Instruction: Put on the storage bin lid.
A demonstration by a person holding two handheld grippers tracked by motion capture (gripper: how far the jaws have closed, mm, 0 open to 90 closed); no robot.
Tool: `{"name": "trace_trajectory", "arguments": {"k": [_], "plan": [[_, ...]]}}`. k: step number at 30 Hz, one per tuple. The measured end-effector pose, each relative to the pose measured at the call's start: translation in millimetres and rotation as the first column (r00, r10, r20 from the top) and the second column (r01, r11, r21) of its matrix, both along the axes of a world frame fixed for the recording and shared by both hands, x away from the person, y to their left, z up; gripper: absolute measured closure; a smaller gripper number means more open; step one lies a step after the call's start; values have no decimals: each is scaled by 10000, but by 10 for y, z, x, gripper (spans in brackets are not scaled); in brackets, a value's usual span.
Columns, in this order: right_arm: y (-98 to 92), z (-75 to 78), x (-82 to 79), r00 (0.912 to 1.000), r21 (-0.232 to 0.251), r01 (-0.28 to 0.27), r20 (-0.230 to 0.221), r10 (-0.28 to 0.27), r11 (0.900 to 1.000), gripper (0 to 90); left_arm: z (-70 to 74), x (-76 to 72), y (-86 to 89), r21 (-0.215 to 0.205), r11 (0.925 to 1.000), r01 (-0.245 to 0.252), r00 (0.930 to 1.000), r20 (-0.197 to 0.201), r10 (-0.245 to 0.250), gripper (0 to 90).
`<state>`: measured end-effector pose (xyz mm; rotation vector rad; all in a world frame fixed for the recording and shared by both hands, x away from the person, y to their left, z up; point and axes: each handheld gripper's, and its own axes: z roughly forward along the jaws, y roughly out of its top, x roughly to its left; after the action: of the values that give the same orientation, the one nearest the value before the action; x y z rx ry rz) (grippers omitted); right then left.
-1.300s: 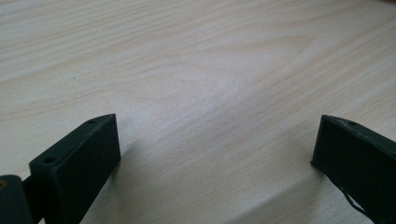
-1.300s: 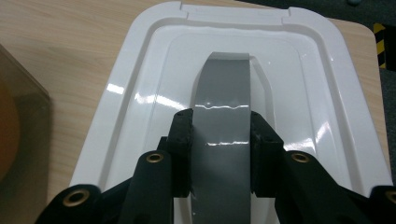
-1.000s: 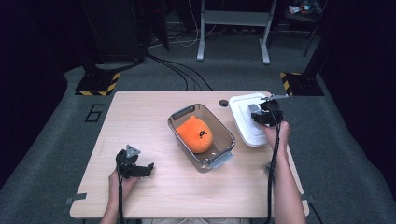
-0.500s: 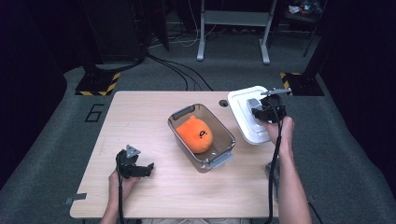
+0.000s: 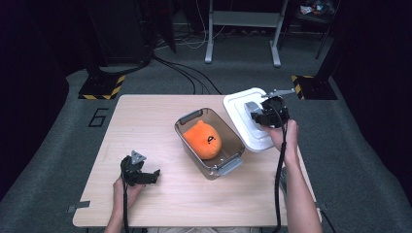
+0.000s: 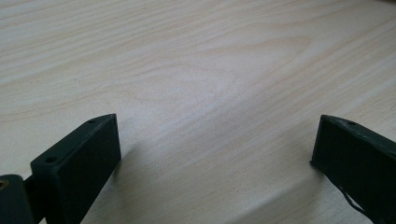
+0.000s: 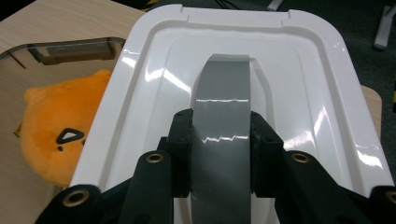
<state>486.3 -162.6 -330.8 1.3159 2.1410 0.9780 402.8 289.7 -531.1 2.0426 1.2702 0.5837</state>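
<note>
A lab: hazard-striped stand bases (image 5: pixel 101 87) (cables (image 5: pixel 187 75) trailing) around one table (image 5: pixel 145 126)

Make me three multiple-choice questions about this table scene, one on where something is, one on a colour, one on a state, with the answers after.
1. Where is the plush toy?
A. inside the clear container
B. on the floor
C. on the white lid

2. What colour is the lid's handle?
A. red
B. grey
C. green

3. How is the right gripper?
A. open above the toy
B. lying on the table
C. shut on the handle

Answers: 1 A, it sits within the walls; 2 B, a grey strip; 3 C, both jaws press its sides.
</note>
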Motion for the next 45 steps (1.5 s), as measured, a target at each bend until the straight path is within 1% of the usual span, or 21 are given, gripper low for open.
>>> {"name": "trace_trajectory", "arguments": {"k": [4, 9, 11, 13, 14, 17, 18, 22, 24, 25, 26, 29, 30, 32, 34, 35, 39, 40, 41, 42, 45], "plan": [[97, 7, -13, 9993, 128, -368, 11, 367, 9992, 665, 0, 0, 0, -4, 10000, -3, 10000, -1, 3, 7], [229, -10, -25, 9978, 243, -664, -65, 666, 9975, 665, -3, 0, -4, -56, 10000, -73, 10000, 26, 73, 7], [286, -21, -33, 9969, 394, -774, -142, 780, 9962, 665, -2, 0, -3, -41, 10000, -60, 10000, 27, 60, 7], [336, -42, -27, 9939, 276, -1101, -35, 1103, 9935, 665, -2, 0, -3, -46, 10000, -66, 10000, 25, 66, 7], [376, -46, -36, 9947, 452, -1003, -195, 1012, 9939, 665, -3, 0, -4, -49, 10000, -66, 10000, 29, 66, 7], [440, -68, -34, 9912, 404, -1309, -135, 1315, 9906, 665, -2, 0, -3, -44, 10000, -63, 10000, 27, 64, 7], [471, -68, -48, 9913, 510, -1276, -261, 1290, 9905, 665, -2, 0, -3, -50, 10000, -54, 10000, 15, 54, 7], [570, -79, -62, 9855, 509, -1678, -179, 1689, 9845, 665, -2, 0, -3, -58, 10000, -60, 10000, 13, 60, 7], [629, -83, -77, 9849, 625, -1691, -257, 1710, 9836, 665, -3, 1, -2, -68, 10000, -51, 10000, 7, 51, 7], [649, -90, -75, 9823, 539, -1850, -182, 1862, 9813, 665, -6, 1, -3, -69, 10000, -71, 10000, 46, 71, 7], [675, -91, -84, 9815, 542, -1882, -269, 1898, 9806, 665, -5, 1, -3, -58, 10000, -73, 10000, 54, 73, 7], [748, -114, -90, 9761, 464, -2150, -207, 2161, 9755, 665, -5, 3, -1, -74, 10000, -53, 10000, 20, 53, 7], [776, -121, -101, 9766, 499, -2109, -325, 2126, 9762, 665, -5, 6, 4, -61, 10000, -19, 10000, 15, 19, 7], [820, -144, -97, 9732, 447, -2271, -264, 2284, 9728, 665, -5, 6, 4, -59, 10000, -37, 10000, 13, 37, 7], [873, -165, -110, 9730, 491, -2264, -354, 2282, 9728, 665, -5, 6, 4, -55, 10000, -37, 10000, 16, 37, 7], [890, -177, -108, 9700, 427, -2391, -342, 2406, 9701, 665, -5, 6, 4, -56, 10000, -33, 10000, 19, 33, 8], [988, -225, -129, 9664, 448, -2513, -436, 2532, 9669, 665, -4, 3, 3, -66, 10000, -34, 10000, -30, 34, 7], [1006, -234, -130, 9638, 394, -2611, -455, 2628, 9645, 665, -4, 4, 3, -61, 10000, -32, 10000, -11, 32, 7], [1030, -244, -134, 9638, 432, -2608, -451, 2627, 9644, 665, -8, 5, 0, -110, 9999, -80, 10000, 36, 81, 7], [1046, -255, -135, 9618, 325, -2682, -481, 2695, 9628, 664, -7, 4, 1, -99, 9999, -73, 10000, 8, 73, 7], [1100, -290, -139, 9591, 296, -2769, -522, 2782, 9604, 665, -7, 5, 0, -86, 9999, -79, 10000, 36, 79, 8]]}}
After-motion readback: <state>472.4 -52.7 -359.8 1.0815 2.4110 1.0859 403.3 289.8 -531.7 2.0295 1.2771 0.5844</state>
